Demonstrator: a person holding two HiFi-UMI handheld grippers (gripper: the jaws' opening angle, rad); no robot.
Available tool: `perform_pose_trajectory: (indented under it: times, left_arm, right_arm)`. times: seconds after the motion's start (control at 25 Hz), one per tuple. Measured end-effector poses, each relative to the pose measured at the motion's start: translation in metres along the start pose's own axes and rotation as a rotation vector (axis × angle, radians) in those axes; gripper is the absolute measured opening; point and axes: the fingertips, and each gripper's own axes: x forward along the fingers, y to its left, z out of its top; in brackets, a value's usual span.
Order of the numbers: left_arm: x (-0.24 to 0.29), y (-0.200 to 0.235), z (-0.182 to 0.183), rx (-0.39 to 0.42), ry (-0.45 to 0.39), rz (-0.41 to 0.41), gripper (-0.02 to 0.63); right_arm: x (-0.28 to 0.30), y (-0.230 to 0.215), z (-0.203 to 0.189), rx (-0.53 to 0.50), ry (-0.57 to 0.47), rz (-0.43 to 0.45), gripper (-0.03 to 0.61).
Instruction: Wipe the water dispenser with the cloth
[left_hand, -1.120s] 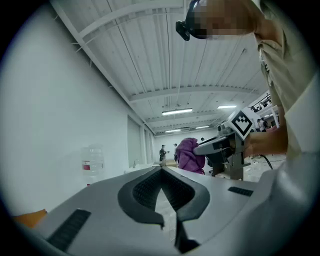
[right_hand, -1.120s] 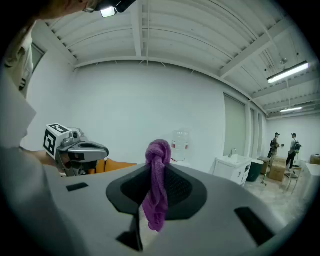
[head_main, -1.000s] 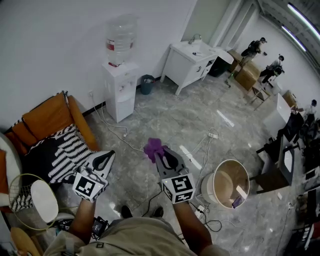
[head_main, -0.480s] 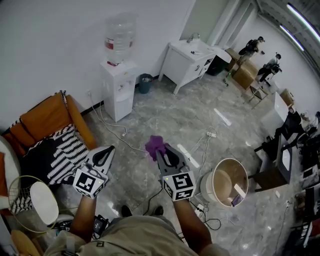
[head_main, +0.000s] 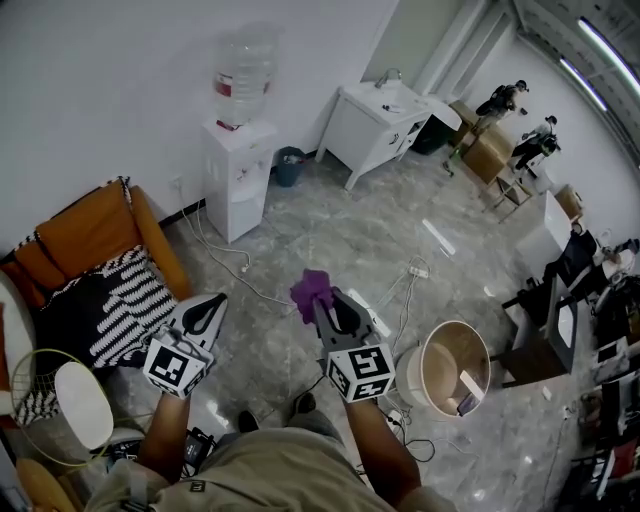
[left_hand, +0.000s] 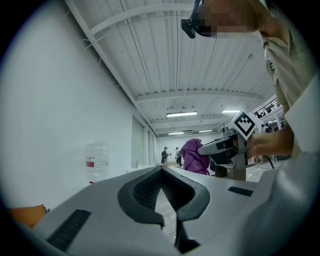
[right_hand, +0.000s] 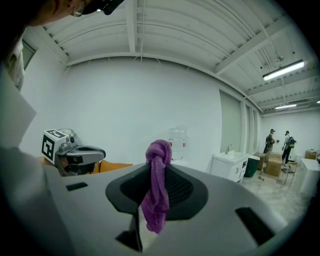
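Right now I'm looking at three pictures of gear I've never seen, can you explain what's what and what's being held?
No robot arm here: a person holds a two-jaw gripper in each hand. The head view looks down from a camera on the person's head; the two gripper views come from cameras riding on each gripper, looking along its jaws. The right gripper is shut on a purple cloth. The left gripper is shut and empty. The white water dispenser, bottle on top, stands against the wall across the floor, not yet touched.
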Motion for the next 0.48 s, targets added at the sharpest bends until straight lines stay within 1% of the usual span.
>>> perform_pose_trajectory:
  times: [0.24,0.48]
  left_arm:
    - [0.002,0.015,-0.01,-0.006,0.031,0.042,0.015]
    - [0.013,0.039,-0.016,0.016,0.068,0.128,0.015]
  right_arm:
    - [0.032,-0.005,-0.003,0.014,0.009,0.05,0.084]
    - [0.079,-0.02,-0.005,0.043,-0.004,0.131,0.084]
